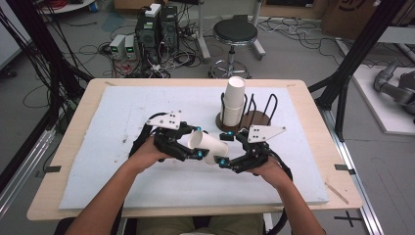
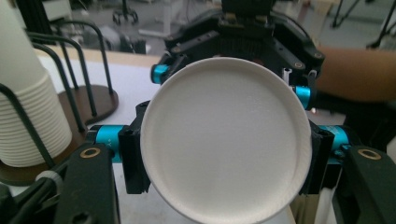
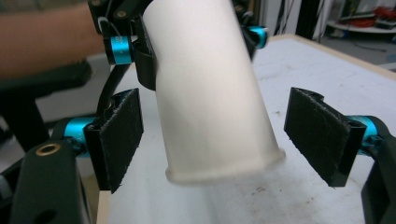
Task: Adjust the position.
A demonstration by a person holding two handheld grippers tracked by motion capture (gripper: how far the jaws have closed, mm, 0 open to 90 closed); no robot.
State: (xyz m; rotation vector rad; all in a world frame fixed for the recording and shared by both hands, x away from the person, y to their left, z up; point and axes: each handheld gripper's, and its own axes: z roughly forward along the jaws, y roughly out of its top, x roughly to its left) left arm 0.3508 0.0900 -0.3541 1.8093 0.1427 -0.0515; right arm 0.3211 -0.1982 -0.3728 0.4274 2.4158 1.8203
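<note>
The paper cup (image 2: pixel 226 140) sits clamped in the left gripper (image 1: pixel 188 147), its rim end between the right gripper's (image 3: pixel 212 135) parted jaws, untouched.

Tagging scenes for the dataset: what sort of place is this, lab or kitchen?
Probably a lab or workshop rigged for recording. Computer towers sit in tangled cables on the floor, black frame posts flank the table, and a stool stands behind it. No kitchen fittings are in view.

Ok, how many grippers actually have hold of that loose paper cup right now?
1. The left gripper is clamped on the cup, near its base. The right gripper has its pads open either side of the rim end, not touching.
</note>
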